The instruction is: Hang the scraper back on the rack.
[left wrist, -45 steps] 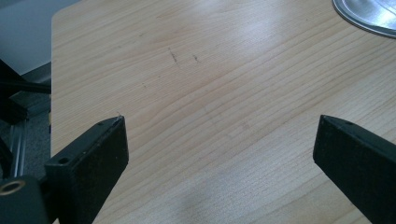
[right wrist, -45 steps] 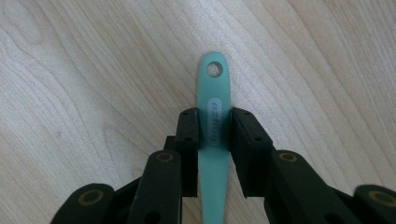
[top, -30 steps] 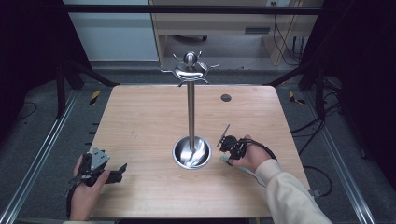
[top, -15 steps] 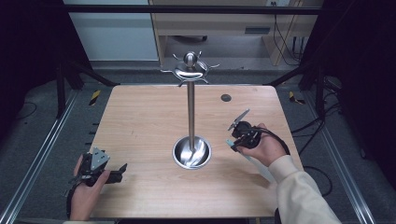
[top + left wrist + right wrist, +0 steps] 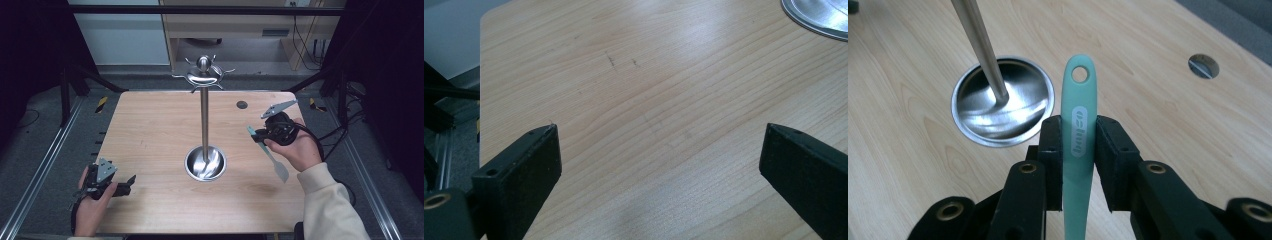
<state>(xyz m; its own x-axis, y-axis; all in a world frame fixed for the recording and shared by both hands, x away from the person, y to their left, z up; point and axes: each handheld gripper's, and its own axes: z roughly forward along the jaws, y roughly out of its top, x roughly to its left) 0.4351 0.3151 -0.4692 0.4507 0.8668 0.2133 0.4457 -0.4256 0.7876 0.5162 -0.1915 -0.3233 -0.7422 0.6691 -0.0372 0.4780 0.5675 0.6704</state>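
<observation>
While my right gripper [image 5: 1079,150] clamps the teal spatula [image 5: 1078,145] right of the steel stand [image 5: 204,115], the handle points standward. My left gripper [image 5: 659,165], near-left of the stand, gapes wide and empty.

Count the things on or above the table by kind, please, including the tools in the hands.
Metal hanging stand: 1
Teal spatula: 1
Hand-held claw tools: 2, left claw and right claw
Round grommet in the table: 1
Total: 5

Bright overhead light, dark surrounds, glare on table [image 5: 704,45].
</observation>
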